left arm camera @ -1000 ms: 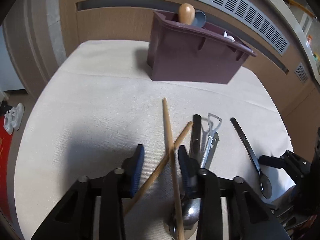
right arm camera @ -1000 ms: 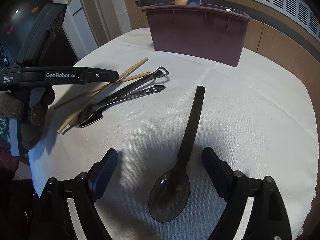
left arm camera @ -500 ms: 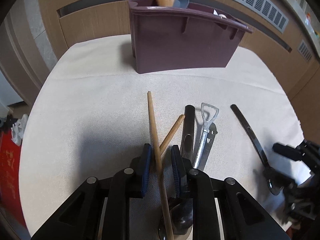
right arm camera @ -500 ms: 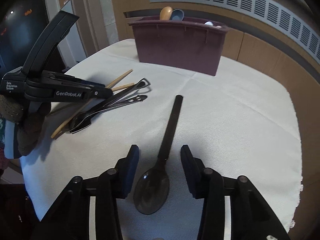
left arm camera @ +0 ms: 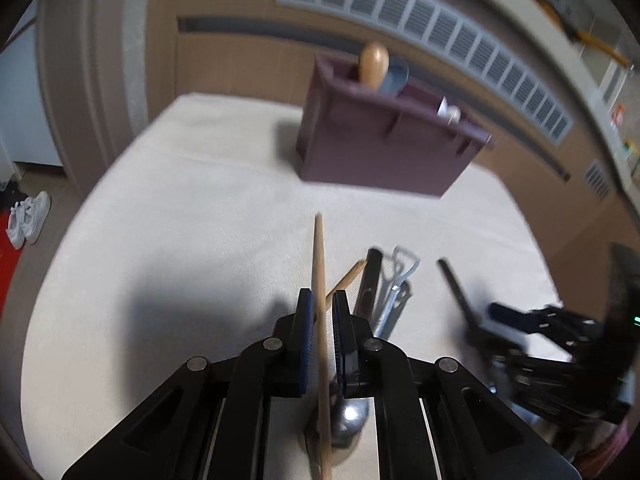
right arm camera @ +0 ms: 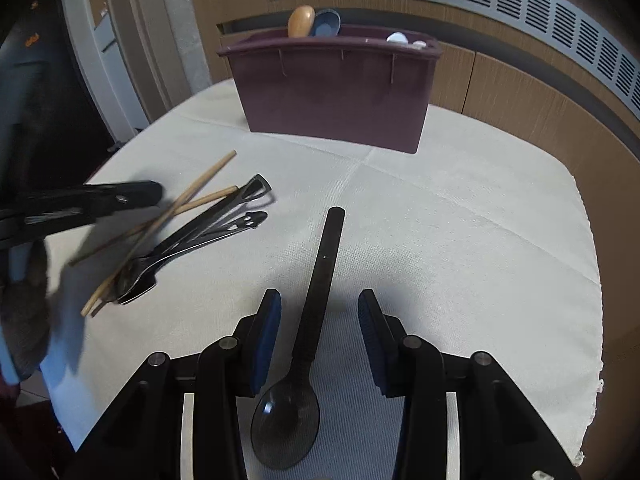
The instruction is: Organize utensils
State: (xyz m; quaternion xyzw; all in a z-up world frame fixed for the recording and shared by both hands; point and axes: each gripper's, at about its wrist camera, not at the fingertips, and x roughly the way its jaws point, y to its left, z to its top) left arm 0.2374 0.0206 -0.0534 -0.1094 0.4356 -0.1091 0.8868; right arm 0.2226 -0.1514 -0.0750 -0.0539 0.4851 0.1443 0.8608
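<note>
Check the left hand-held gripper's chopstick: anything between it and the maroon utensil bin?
Nothing visible. The left hand-held gripper is closing on the chopstick, and only bare tablecloth lies between its tip and the maroon bin. The other utensils lie off to its right.

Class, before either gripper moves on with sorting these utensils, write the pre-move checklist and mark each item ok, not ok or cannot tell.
1. Left gripper jaws closing with a wooden chopstick between them: ok.
2. Second chopstick left out of that grip: ok.
3. Right gripper straddles the black spoon: ok.
4. Right pads pressing the spoon handle: not ok, gaps on both sides.
5. Maroon organizer upright on the tablecloth: ok.
6. Free compartment for chopsticks: cannot tell.
</note>
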